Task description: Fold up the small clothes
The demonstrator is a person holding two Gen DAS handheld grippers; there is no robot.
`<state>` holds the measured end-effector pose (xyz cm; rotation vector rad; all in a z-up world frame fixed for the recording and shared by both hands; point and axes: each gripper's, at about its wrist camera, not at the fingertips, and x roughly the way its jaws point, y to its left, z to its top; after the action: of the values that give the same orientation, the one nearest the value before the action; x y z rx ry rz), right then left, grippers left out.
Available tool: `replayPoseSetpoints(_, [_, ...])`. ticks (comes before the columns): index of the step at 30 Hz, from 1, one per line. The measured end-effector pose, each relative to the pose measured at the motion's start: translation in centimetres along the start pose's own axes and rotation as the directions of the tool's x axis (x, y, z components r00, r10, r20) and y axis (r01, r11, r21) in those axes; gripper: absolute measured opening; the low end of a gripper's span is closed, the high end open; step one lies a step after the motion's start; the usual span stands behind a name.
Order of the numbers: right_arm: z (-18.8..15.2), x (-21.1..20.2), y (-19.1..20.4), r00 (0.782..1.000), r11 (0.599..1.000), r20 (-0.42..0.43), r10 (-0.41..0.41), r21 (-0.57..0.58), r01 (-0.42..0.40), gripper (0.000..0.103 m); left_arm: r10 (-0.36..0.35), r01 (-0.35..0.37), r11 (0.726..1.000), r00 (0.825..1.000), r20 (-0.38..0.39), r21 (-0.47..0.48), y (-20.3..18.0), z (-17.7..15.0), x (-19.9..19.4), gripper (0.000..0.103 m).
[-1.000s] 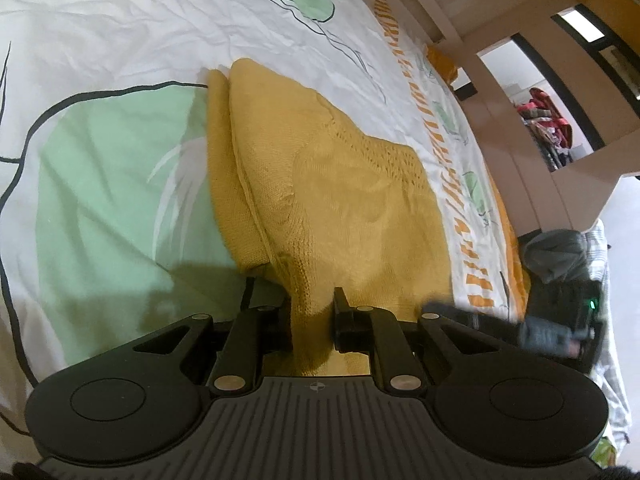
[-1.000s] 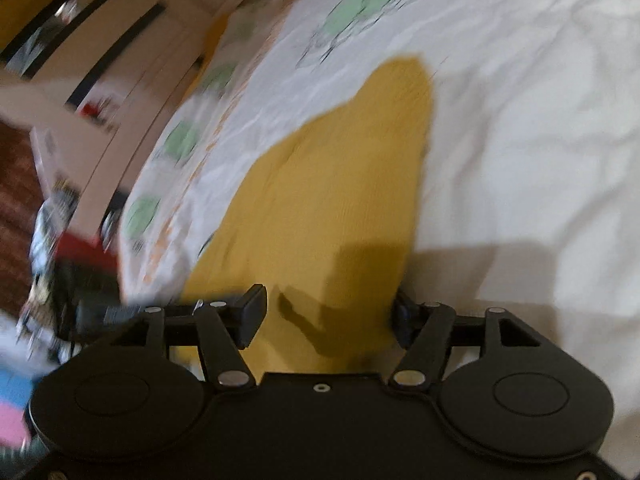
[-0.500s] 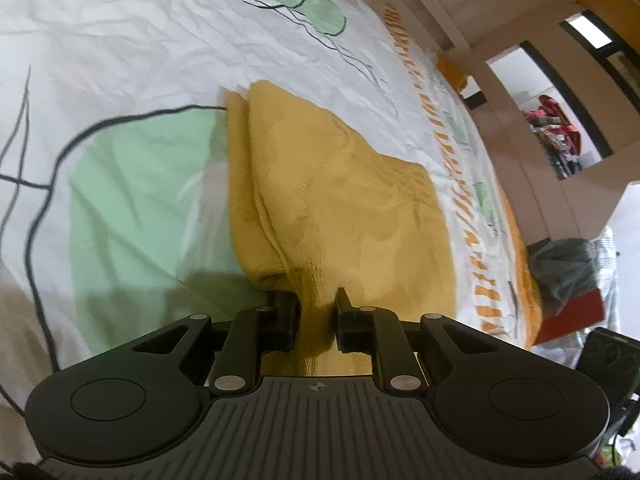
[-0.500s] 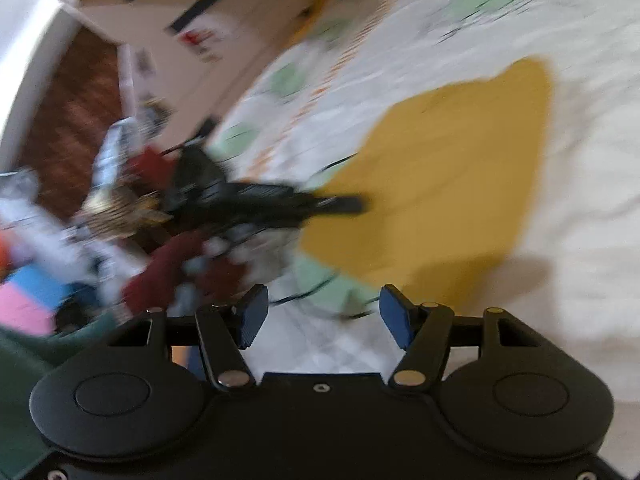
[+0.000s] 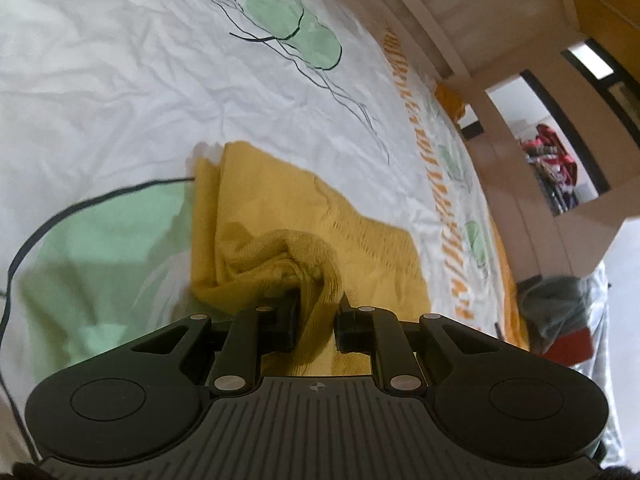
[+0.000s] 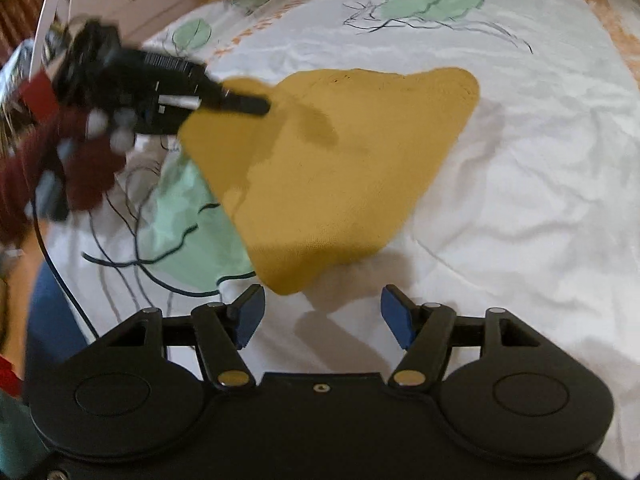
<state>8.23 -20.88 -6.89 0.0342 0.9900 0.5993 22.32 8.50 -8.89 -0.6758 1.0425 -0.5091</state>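
A mustard-yellow knit garment (image 5: 360, 236) lies folded on a white bedsheet with green leaf prints (image 5: 120, 80). My left gripper (image 5: 316, 320) is shut on a bunched edge of the garment, which is pulled up into folds between the fingers. In the right wrist view the same garment (image 6: 340, 160) lies as a folded wedge. My right gripper (image 6: 322, 314) is open and empty, just short of the garment's near corner. The left gripper (image 6: 256, 106) shows there at the garment's far left edge, lifting it.
The bed's edge with an orange patterned border (image 5: 440, 184) runs along the right of the left wrist view. Beyond it are beige wooden furniture (image 5: 520, 128) and a grey and red heap (image 5: 568, 320) on the floor. A black cable (image 6: 60, 272) hangs at the left.
My left gripper has lifted and bunched the garment's edge, pulling it up off the sheet. My right gripper has backed away from the garment and stays open.
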Motion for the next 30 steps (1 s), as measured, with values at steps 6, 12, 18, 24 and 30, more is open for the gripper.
replayPoseSetpoints(6, [0.3, 0.9, 0.7, 0.999, 0.999, 0.022, -0.046, -0.012, 0.046, 0.069, -0.007, 0.007, 0.999, 1.000, -0.004, -0.042, -0.4, 1.5, 0.9, 0.016])
replayPoseSetpoints(12, [0.4, 1.6, 2.2, 0.993, 0.995, 0.059, -0.098, 0.011, 0.098, 0.070, -0.009, 0.009, 0.998, 1.000, -0.009, -0.057, -0.4, 2.0, 1.3, 0.016])
replayPoseSetpoints(18, [1.2, -0.5, 2.2, 0.984, 0.994, 0.155, -0.085, 0.085, 0.073, 0.031, -0.007, 0.007, 0.999, 1.000, -0.014, -0.051, -0.5, 2.3, 0.9, 0.016])
replayPoseSetpoints(24, [2.9, -4.8, -1.2, 0.979, 0.966, 0.194, 0.055, 0.237, -0.101, 0.022, -0.004, 0.004, 1.000, 0.999, -0.045, -0.009, -1.0, 2.2, 0.1, 0.016])
replayPoseSetpoints(30, [2.3, -5.9, -2.9, 0.972, 0.912, 0.182, 0.147, 0.355, -0.204, 0.022, 0.027, -0.019, 0.998, 0.992, -0.122, 0.066, -0.7, 0.2, -1.3, 0.016])
